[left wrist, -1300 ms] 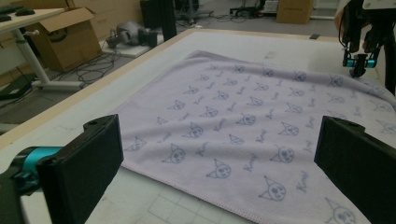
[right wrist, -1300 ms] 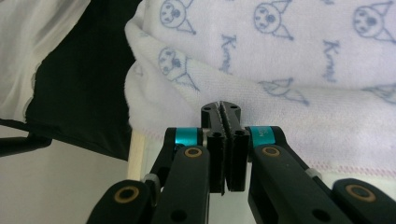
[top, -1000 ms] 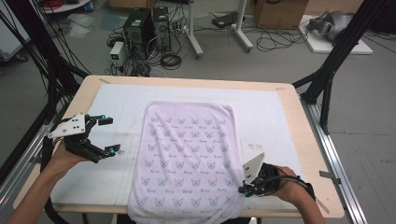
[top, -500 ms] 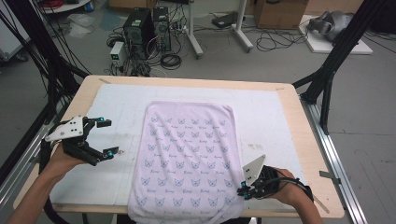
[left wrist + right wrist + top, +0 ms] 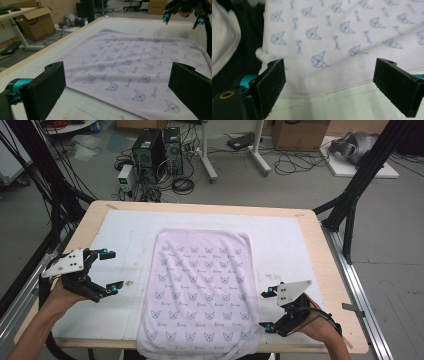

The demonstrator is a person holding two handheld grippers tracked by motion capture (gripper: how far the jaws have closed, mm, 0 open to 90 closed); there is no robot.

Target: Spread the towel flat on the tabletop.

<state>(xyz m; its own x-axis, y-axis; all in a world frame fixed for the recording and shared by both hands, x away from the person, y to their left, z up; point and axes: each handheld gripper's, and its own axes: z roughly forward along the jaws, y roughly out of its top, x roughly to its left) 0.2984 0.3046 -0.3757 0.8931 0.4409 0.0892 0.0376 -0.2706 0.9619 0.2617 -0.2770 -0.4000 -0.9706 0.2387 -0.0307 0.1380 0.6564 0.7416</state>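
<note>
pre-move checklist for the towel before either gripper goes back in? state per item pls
1. Towel spread flat on the table mat: ok, only light ripples.
2. Near end of towel on the table: not ok, it hangs over the front edge.
3. Right gripper free of cloth: ok, its jaws have just been opening, nothing between them, and the towel's hem lies just ahead in the right gripper view.
4. Left gripper open and off the towel: ok, it sits on the mat beside the towel's left edge.
5. Anything under the towel: cannot tell.
</note>
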